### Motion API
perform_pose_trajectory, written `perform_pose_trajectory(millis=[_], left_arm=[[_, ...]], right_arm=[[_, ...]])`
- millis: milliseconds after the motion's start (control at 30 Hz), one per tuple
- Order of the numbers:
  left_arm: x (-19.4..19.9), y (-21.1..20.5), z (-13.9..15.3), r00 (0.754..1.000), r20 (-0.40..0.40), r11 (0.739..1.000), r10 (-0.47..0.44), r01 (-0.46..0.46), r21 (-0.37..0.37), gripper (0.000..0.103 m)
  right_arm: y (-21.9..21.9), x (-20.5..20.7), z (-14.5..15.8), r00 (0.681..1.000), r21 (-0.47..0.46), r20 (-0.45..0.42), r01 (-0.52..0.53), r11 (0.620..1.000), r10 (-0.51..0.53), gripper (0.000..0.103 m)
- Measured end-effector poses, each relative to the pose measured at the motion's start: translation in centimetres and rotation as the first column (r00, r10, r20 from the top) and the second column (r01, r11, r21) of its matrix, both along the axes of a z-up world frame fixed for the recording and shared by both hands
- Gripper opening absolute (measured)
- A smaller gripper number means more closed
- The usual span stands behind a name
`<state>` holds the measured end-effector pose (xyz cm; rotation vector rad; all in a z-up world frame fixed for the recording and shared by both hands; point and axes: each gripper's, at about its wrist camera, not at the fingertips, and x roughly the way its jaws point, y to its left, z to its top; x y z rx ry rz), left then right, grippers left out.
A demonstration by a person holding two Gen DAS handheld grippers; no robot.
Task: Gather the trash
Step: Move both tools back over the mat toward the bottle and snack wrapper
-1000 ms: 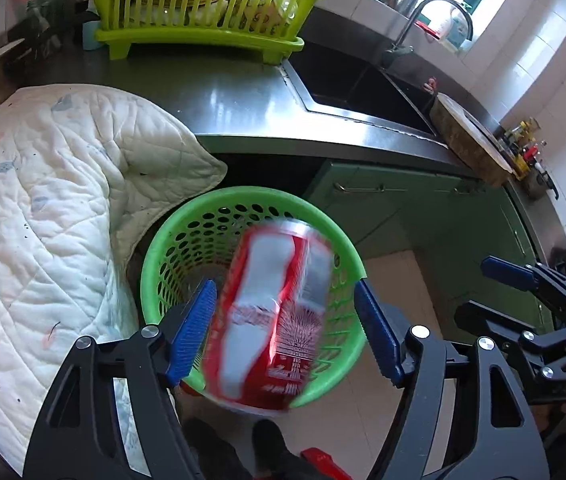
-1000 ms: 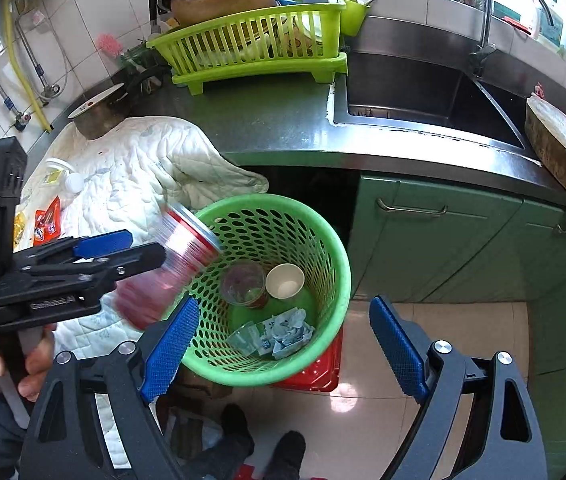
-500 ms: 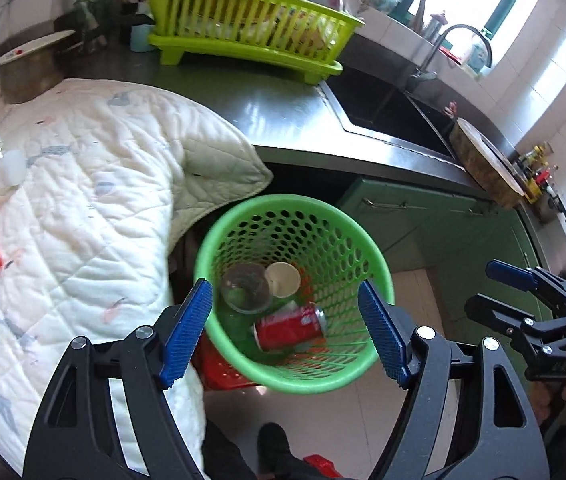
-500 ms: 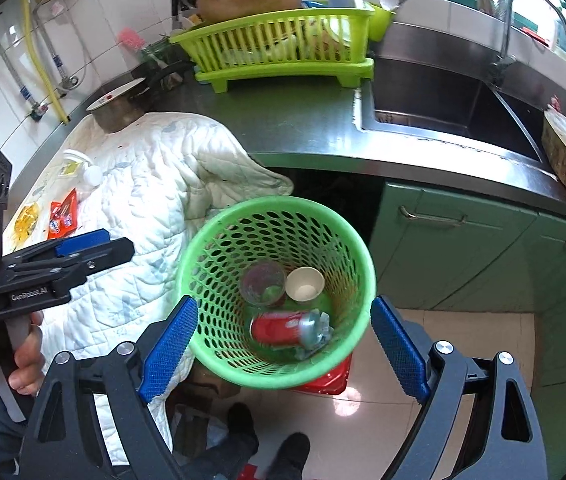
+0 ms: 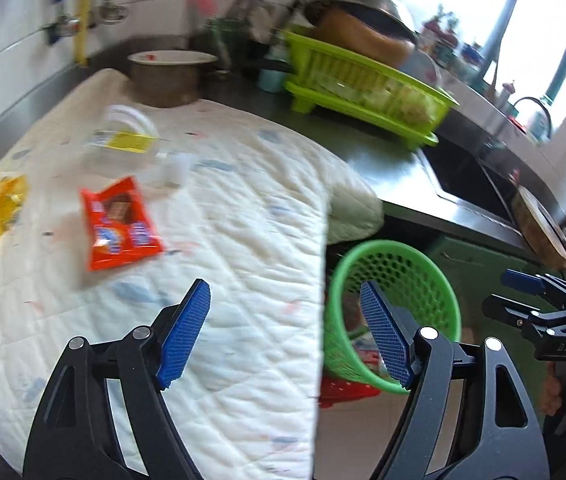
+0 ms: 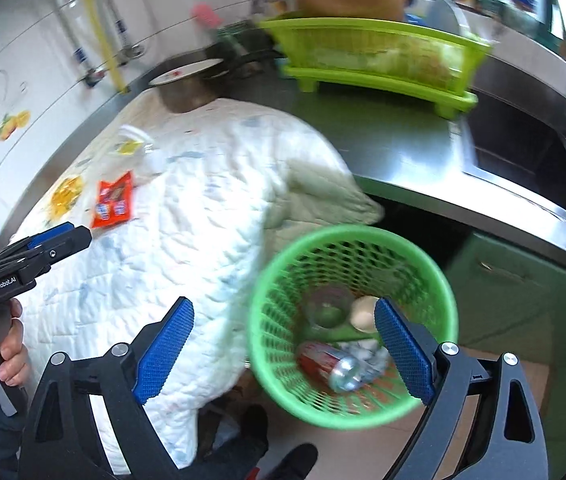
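A green trash basket [image 6: 435, 280] stands on the floor by the counter; it also shows in the left wrist view [image 5: 435, 280]. Inside lie a red soda can [image 6: 329, 364], a clear cup [image 6: 325, 310], a paper cup [image 6: 363, 314] and crumpled paper. On the white quilted cloth [image 5: 223, 240] lie an orange-red snack wrapper [image 5: 119, 224], a yellow wrapper [image 5: 3, 204] and a clear plastic bottle [image 5: 131, 136]. My left gripper [image 5: 283, 332] is open and empty over the cloth's edge. My right gripper [image 6: 283, 352] is open and empty above the basket's left rim.
A lime dish rack [image 5: 363, 84] with a metal bowl stands at the back of the steel counter. A metal pot [image 5: 171, 76] sits behind the cloth. The sink [image 5: 471, 180] is to the right. Green cabinet doors [image 6: 523, 300] are below. A red item [image 5: 343, 388] lies under the basket.
The red can dropped from my left gripper into the basket. Both grippers then swung left, toward the cloth with the wrappers.
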<state>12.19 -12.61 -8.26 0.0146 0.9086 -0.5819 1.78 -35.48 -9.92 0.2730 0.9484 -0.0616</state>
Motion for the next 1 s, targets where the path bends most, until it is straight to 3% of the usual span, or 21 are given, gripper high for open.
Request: perform_pose_trajectory(millis=[167, 467, 700, 1000], left_arm=[[1.8, 6.2, 0.5, 0.989, 0.012, 0.989, 0.146, -0.146, -0.002, 0.077], [3.3, 15.5, 0.2, 0.936, 0.005, 0.936, 0.353, -0.352, -0.025, 0.077], [3.6, 19.3, -1.1, 0.902, -0.021, 0.901, 0.432, -0.433, -0.037, 0.077], [4.8, 22.7, -2.3, 0.867, -0.038, 0.867, 0.497, -0.498, -0.027, 0.077]], right_arm=[[4.2, 4.5, 0.3, 0.994, 0.014, 0.007, -0.111, 0.994, 0.111, 0.089], [11.6, 13.4, 1.3, 0.95, -0.008, 0.021, -0.312, 0.95, 0.312, 0.089], [15.6, 21.2, 1.4, 0.902, -0.064, 0.005, -0.43, 0.901, 0.431, 0.089], [19.2, 30.5, -1.1, 0.851, -0.123, -0.057, -0.524, 0.843, 0.522, 0.089]])
